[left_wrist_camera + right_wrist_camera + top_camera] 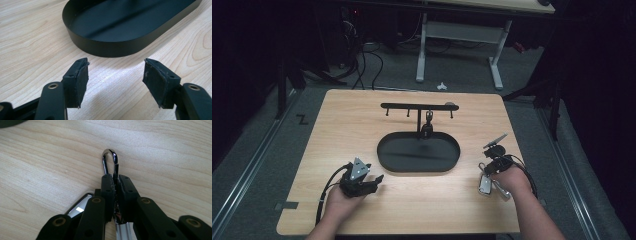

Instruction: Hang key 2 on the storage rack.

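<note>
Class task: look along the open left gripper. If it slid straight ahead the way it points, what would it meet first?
Most likely the wall of the black tray, straight ahead of the left gripper. Bare table lies between them; the fingers hold nothing. How far off the wall lies is hard to judge.

Closed jaws of the right gripper [115, 182] cover most of a chrome clip [110, 161]; the black tray [120, 47] runs off the frame's top edge.
</note>
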Motion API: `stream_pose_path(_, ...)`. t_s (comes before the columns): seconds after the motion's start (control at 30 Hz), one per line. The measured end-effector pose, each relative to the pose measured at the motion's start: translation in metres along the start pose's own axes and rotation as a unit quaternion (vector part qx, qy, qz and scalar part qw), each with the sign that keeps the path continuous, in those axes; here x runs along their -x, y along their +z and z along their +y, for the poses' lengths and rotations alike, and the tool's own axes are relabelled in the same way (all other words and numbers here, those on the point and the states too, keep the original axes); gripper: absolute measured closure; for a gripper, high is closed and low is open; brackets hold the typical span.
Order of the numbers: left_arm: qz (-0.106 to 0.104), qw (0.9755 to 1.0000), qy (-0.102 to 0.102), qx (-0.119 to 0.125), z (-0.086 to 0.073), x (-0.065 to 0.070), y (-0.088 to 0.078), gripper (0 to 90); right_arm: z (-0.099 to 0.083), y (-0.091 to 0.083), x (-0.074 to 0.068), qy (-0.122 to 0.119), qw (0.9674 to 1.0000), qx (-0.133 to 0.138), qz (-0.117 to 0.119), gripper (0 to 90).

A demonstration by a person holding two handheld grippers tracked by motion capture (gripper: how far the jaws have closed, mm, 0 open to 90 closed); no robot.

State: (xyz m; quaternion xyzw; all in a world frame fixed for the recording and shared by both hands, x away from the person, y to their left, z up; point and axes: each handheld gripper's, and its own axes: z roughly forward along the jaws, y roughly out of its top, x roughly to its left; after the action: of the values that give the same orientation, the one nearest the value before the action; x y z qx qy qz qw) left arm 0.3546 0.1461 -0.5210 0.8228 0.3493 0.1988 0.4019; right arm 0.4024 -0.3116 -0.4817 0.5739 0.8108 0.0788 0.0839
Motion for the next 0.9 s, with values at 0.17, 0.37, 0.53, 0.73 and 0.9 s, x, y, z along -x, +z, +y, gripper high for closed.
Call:
stream_pose_path(0.17,-0.001,1.0,0.001,0.0,0.0,0.001,0.0,37.1,-0.001,-0.001,-0.007,-0.014,0.9999,0.002,-0.007,83.6)
stream_pose_path(0.37,-0.002,1.0,0.0,-0.001,0.0,0.001,0.0,37.1,-0.001,-0.004,-0.016,-0.027,0.9995,0.012,-0.008,83.7)
stream_pose_path(0.53,-0.003,1.0,0.001,-0.001,0.0,0.001,0.0,37.1,-0.001,-0.006,-0.019,-0.028,0.9992,0.022,-0.019,83.7)
stream_pose_path(0.73,-0.002,1.0,0.002,-0.002,-0.001,0.0,0.0,37.0,0.002,-0.003,-0.01,-0.004,0.9981,0.037,-0.049,83.6)
stream_pose_path(0.9,-0.004,1.0,0.003,-0.004,-0.001,0.0,0.001,37.0,0.004,-0.003,-0.006,0.006,0.9975,0.04,-0.058,83.3)
